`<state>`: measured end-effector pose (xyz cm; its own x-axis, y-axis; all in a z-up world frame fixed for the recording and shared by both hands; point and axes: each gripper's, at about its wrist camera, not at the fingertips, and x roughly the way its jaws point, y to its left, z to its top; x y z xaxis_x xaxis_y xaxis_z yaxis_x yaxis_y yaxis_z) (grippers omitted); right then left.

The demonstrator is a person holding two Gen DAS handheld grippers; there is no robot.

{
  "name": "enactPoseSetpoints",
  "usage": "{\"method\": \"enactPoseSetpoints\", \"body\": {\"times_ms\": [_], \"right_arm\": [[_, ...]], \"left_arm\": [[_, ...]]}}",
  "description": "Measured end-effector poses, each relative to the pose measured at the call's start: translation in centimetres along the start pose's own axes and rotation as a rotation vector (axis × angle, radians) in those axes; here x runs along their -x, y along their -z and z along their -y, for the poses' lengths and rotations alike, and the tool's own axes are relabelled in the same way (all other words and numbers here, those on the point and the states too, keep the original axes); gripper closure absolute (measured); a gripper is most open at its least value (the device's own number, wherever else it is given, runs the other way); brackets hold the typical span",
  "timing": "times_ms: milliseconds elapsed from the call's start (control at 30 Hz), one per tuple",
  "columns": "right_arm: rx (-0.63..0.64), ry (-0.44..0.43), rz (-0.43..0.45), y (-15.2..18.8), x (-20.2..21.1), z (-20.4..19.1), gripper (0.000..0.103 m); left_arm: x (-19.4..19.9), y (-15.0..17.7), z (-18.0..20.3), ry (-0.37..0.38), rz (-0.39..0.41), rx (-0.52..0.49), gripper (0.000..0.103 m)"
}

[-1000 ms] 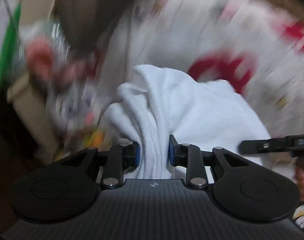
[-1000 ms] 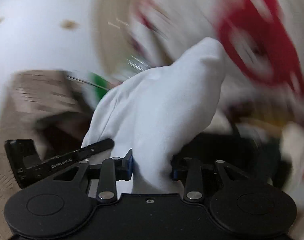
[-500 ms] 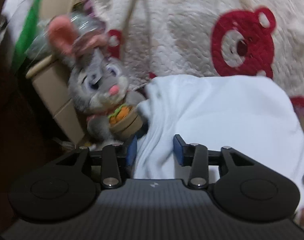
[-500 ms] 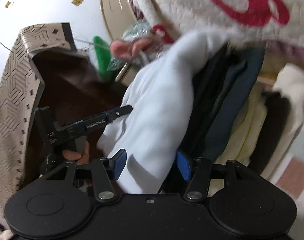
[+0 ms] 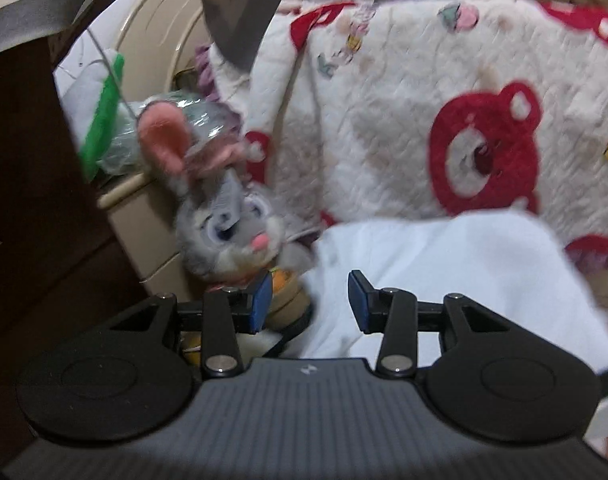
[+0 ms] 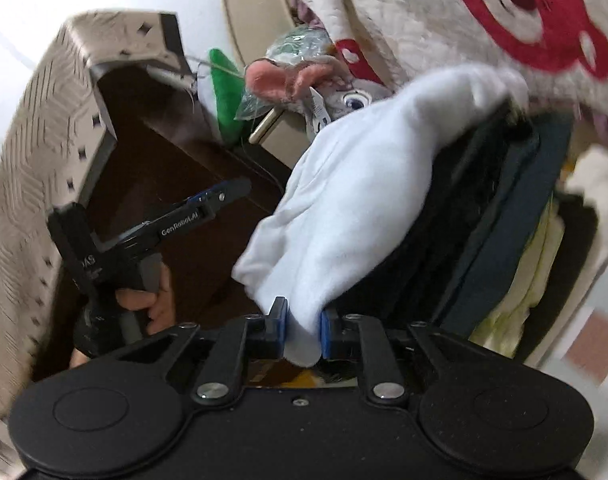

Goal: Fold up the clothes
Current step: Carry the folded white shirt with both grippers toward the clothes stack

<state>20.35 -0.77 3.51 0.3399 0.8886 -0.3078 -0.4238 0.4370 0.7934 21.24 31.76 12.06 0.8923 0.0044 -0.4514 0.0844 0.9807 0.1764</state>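
Observation:
A white garment (image 6: 364, 184) lies draped over a stack of folded clothes (image 6: 516, 220). In the right wrist view its lower edge hangs down between the pads. My right gripper (image 6: 302, 316) is closing, and its blue pads pinch that white edge from both sides. In the left wrist view the same white garment (image 5: 444, 264) spreads flat ahead and to the right. My left gripper (image 5: 310, 292) stands open just above its left edge, with nothing pressed between the pads. From the right wrist view the left gripper (image 6: 227, 192) shows side-on, held in a hand (image 6: 143, 300).
A grey plush rabbit (image 5: 223, 224) with pink ears sits just left of the garment. Behind both hangs a cream quilt (image 5: 384, 120) with red bears. Dark wooden furniture (image 5: 31, 200) fills the left side. A patterned cloth (image 6: 31, 160) covers its top.
The left jaws let go of the white garment and now stand apart. The right jaws opened wide, then closed on the garment's edge. The garment came down onto the stack.

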Motion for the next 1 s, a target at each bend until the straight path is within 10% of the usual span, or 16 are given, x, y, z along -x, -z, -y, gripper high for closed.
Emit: {"method": "enactPoseSetpoints", "body": {"times_ms": [100,433,633,733,1000], "right_arm": [[-0.069,-0.05,-0.042,0.9,-1.1,1.0,0.085],[0.068,-0.178,-0.02,3.7,-1.5,-0.5,0.089],[0.112,-0.067,-0.094,5.0,-3.0,0.1,0.083],[0.162,-0.074,0.004,3.7,0.1,-0.4,0.051],[0.067,0.208,0.244,-6.4,2.6,4.4,0.04]], "left_arm": [[-2.0,0.8,0.9,0.096,-0.088,-0.005,0.062],[-5.4,3.6,0.3,-0.038,-0.161,-0.039,0.062],[-7.1,4.2,-1.4,-0.013,-0.229,0.023,0.06],[-7.2,3.7,-2.1,0.012,-0.228,0.047,0.06],[-8.0,1.2,-1.5,-0.024,-0.2,-0.003,0.061]]}}
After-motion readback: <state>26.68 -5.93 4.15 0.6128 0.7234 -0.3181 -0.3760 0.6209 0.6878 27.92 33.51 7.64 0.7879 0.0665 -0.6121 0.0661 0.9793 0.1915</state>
